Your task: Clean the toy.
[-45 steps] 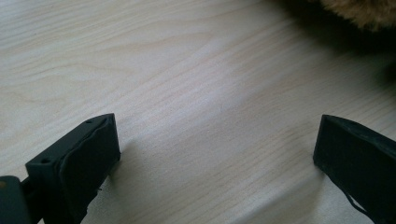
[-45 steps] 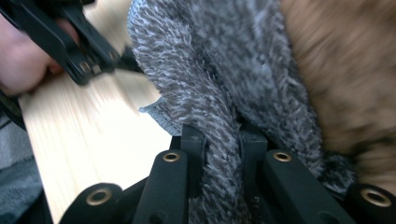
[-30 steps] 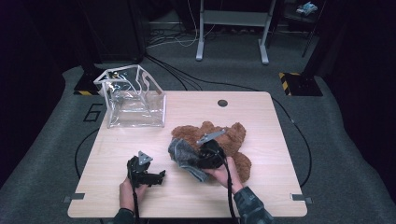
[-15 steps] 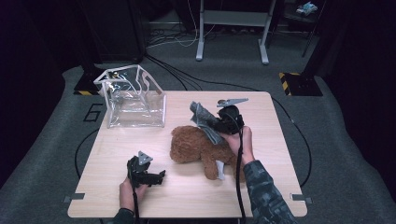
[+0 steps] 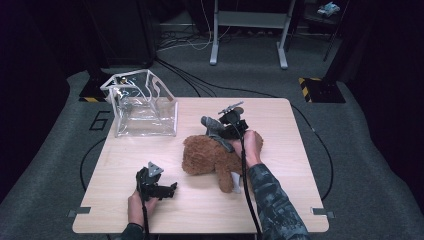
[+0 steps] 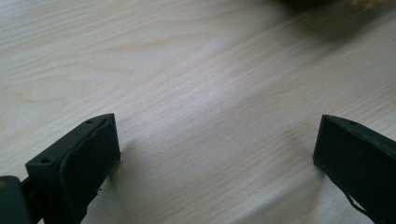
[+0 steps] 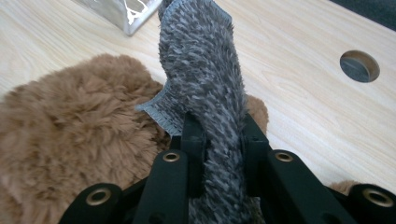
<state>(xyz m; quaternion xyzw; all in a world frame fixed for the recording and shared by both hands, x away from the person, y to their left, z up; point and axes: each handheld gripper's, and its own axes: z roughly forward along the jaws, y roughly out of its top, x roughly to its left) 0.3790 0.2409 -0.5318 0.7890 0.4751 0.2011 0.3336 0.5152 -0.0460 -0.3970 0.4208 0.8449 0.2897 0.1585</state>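
**Grey fabric pinched above the brown teddy bear**

We see the right tongs (image 5: pixel 220 131) clamped on a strip of grey fleece fabric (image 5: pixel 212 125), lifted over the middle of the desk (image 5: pixel 280 120). In the right gripper view the fuzzy grey fabric (image 7: pixel 205 74) stands up between the two black jaws, which press on it from both sides, and its hemmed edge curls out to the left just above the jaw tips. Below and to the left of the fabric in that view lies the brown plush teddy bear (image 7: pixel 70 135), with its fur touching the lower part of the grey strip.

From the high view, the teddy bear (image 5: pixel 207 155) lies on the desk just in front of the right tongs, with one leg stretching towards the person's side beside the right forearm. A clear plastic bag with white trim (image 5: pixel 142 107) stands at the far left corner of the desk, well apart from the bear. A round cable hole (image 7: pixel 359 65) sits in the desk top beyond the fabric.

The left tongs (image 5: pixel 167 190) rest on the near left part of the desk, near the bear but not touching it. In the left gripper view its jaws stand wide apart, with bare wood between them.
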